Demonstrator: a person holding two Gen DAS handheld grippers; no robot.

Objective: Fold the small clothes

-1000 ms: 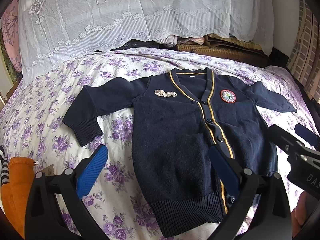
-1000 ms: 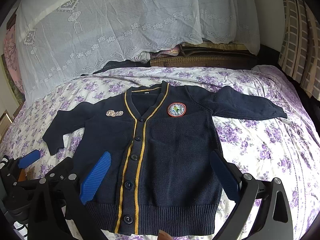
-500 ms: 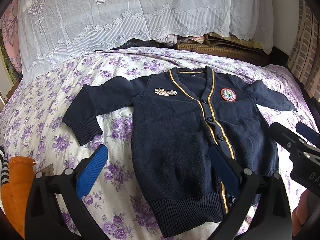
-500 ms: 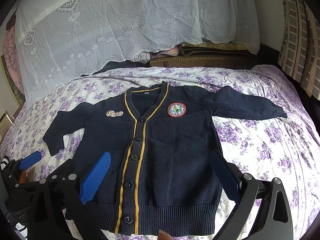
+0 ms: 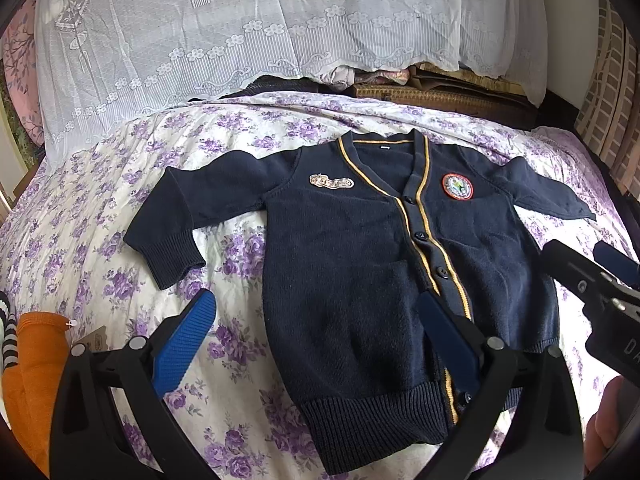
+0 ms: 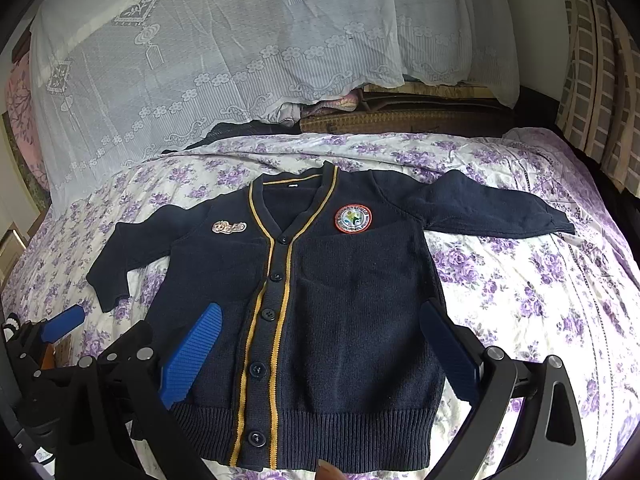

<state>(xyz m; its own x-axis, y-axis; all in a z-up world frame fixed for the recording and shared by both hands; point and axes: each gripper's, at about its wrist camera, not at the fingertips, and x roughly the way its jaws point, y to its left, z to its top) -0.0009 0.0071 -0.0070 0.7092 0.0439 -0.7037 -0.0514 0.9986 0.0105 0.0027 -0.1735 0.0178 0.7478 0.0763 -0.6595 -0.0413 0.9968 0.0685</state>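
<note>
A small navy cardigan (image 5: 352, 264) with yellow trim, buttons and two chest badges lies flat and face up on the floral bedspread (image 5: 80, 216), both sleeves spread out; it also shows in the right wrist view (image 6: 332, 304). My left gripper (image 5: 316, 344) is open and empty, hovering above the cardigan's lower left part and hem. My right gripper (image 6: 320, 356) is open and empty above the lower hem. The right gripper shows at the right edge of the left wrist view (image 5: 596, 280), and the left gripper at the lower left of the right wrist view (image 6: 60, 328).
An orange garment (image 5: 32, 376) and a striped piece lie at the bed's near left. A white lace cover (image 5: 240, 28) drapes over piled bedding at the back, with a woven mat (image 6: 400, 120) beneath. Checked cushions (image 6: 600, 60) stand at the right.
</note>
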